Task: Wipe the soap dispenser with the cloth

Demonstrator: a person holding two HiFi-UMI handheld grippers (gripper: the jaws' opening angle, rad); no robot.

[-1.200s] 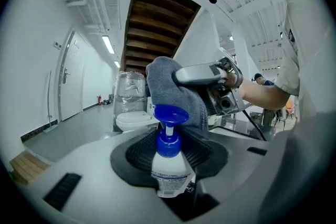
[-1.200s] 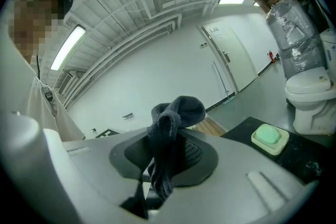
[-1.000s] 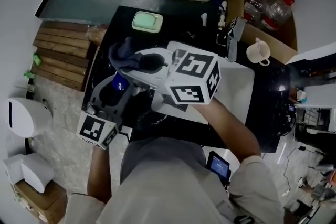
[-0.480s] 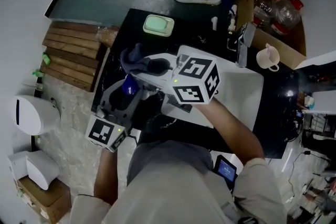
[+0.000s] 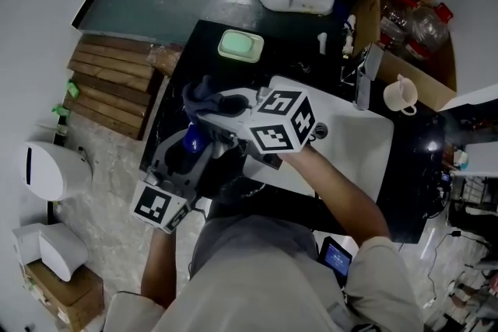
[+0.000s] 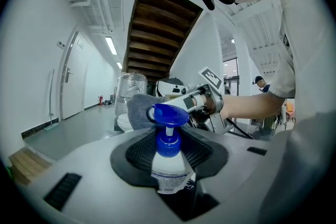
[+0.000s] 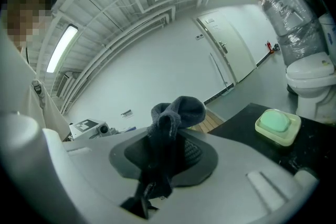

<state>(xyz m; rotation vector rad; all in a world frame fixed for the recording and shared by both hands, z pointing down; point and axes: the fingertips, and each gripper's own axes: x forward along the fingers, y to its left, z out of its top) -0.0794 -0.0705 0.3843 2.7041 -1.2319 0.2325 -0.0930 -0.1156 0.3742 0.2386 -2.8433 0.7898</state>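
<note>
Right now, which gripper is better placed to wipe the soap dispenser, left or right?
Right. The right gripper grips the dark cloth, bunched close to the blue pump head, while the left gripper is clamped on the soap dispenser, steadying it.

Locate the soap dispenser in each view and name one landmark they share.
Head view: soap dispenser left of centre, just below the cloth.
Left gripper view: centre, low in the picture.
Right gripper view: not in it.
Shared landmark: the cloth, in all three views.
</note>
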